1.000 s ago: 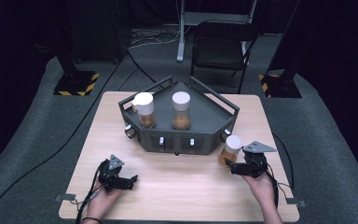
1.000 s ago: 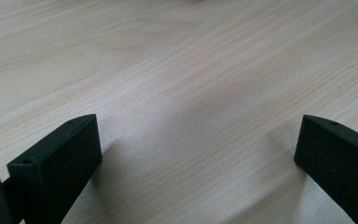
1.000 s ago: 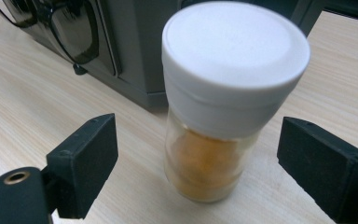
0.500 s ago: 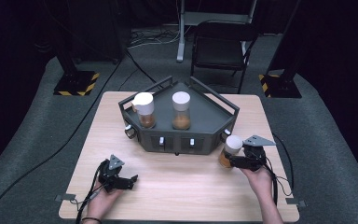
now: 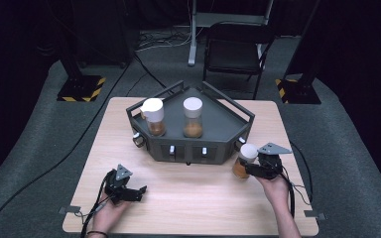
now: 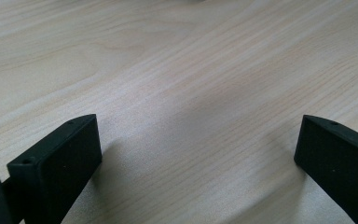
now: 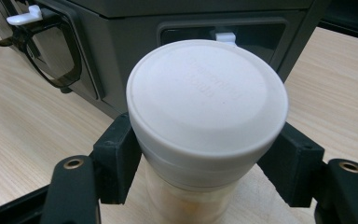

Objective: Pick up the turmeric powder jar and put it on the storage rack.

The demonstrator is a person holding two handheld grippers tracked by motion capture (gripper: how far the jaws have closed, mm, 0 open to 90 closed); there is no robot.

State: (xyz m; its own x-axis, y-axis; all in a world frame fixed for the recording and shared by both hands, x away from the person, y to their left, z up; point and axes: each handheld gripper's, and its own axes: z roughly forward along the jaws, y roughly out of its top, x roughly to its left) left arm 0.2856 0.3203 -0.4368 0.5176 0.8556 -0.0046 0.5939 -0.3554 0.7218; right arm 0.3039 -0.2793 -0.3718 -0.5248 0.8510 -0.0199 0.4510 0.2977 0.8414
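A clear jar (image 5: pixel 248 152) with a white lid and brown contents stands on the wooden table (image 5: pixel 188 193), just right of the dark grey rack (image 5: pixel 218 124). My right gripper (image 5: pixel 245 169) has just been closing with this jar between its jaws and is now shut on it below the lid. In the right gripper view the lid (image 7: pixel 207 98) sits between both pads (image 7: pixel 116 163). Two more white-lidded jars (image 5: pixel 153 116) (image 5: pixel 193 116) stand on the rack. My left gripper (image 5: pixel 138 191) rests low on the table at the front left, open, with bare wood between its jaws (image 6: pixel 198 154).
The rack's front wall has small white latches (image 7: pixel 223 36) close behind the held jar. A black chair (image 5: pixel 233 54) and striped stand bases (image 5: pixel 82 88) are on the floor beyond the table. Cables trail from both grippers over the front edge.
The right gripper has edged left onto the jar and its jaws have closed around it. The left gripper has stayed put.
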